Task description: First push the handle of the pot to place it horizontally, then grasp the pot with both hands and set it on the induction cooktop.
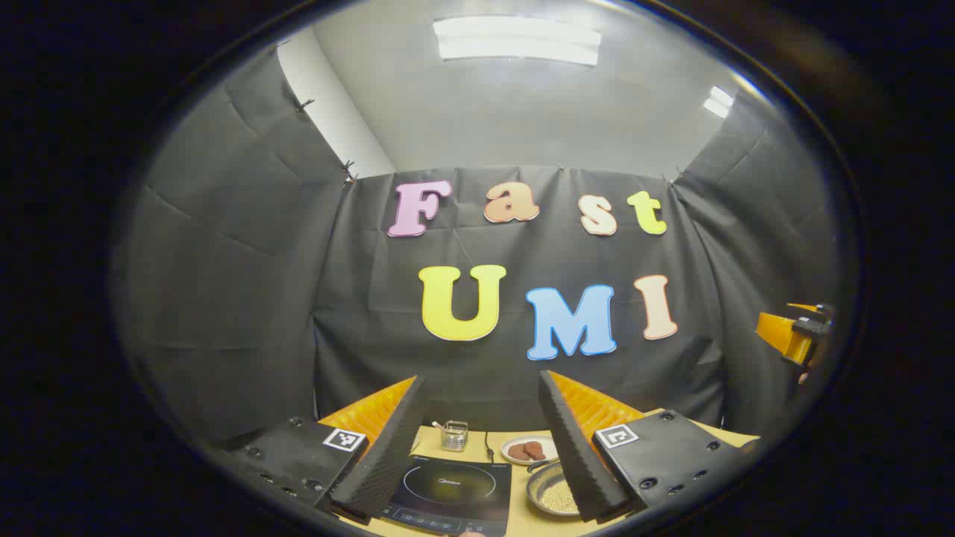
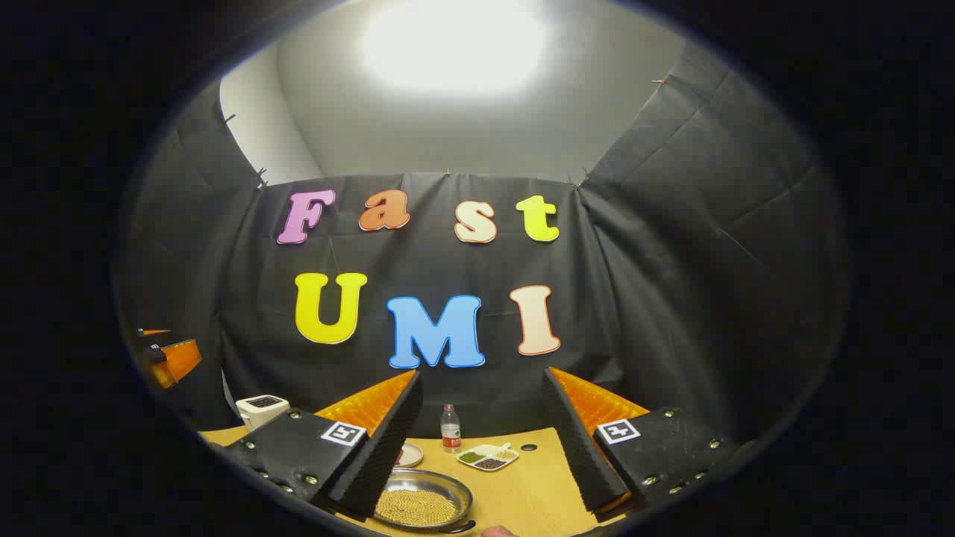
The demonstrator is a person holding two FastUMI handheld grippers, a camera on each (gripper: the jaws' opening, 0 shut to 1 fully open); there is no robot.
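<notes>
Left gripper view. Left gripper: fingers spread wide, nothing between them, held well above the table of pale wood-tone board. Below and between the fingers: induction cooktop, flat, glossy black glass, a pale ring marked on its face. Just beside the cooktop, toward this gripper's right finger: pot, shallow, round, dull metal, filled with small pale grains; the finger partly hides it. A dark stub at its far rim may be the handle, too small to tell its axis. Farther off: a small clear cup and a white plate with brown pieces. Far right edge: the other gripper.

Right gripper view. Right gripper: fingers equally wide apart, holding nothing, raised off the table. Pot lies below and toward this gripper's left finger, near it; a dark handle piece shows at the near rim, low in the view. Beyond: a sectioned white dish of beans, a plastic bottle, a white appliance far left.

Judgement: the pot sits between both grippers, beside the cooktop; the right appears nearer its handle.
</notes>
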